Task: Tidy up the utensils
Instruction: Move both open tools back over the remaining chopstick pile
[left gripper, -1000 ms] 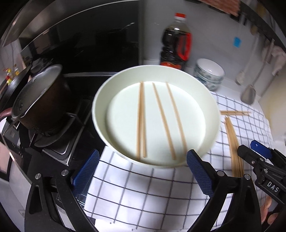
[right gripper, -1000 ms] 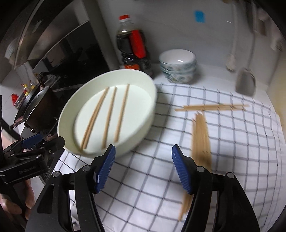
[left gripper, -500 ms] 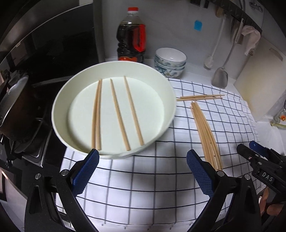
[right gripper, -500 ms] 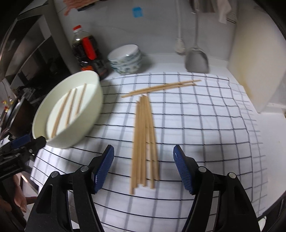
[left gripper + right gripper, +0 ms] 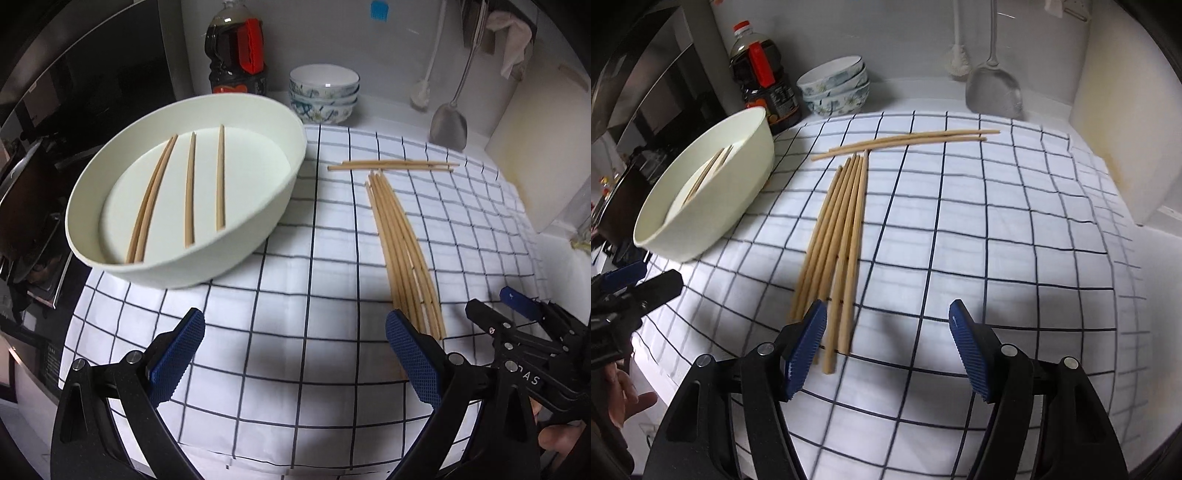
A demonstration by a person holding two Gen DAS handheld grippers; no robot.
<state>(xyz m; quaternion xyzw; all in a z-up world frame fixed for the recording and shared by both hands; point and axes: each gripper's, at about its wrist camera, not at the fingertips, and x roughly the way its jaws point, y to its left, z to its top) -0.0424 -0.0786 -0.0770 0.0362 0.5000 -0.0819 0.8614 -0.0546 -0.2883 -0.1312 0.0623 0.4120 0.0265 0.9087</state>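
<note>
Both tools empty: right tool [image 5: 887,345] wide over near ends of chopstick bundle [image 5: 833,245] on checked cloth [image 5: 997,258], left tool [image 5: 293,356] wide too. Risk: closing scatters sticks, or grabs several.

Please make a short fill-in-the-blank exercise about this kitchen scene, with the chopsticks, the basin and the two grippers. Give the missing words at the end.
1. Inside the white basin lie ____ chopsticks.
2. The bundle of chopsticks lies on a checked ____.
3. The right gripper and the left gripper both have their jaws ____, with nothing held.
4. Behind the basin stands a dark ____ with a red handle.

Missing words: four; cloth; open; bottle
</note>
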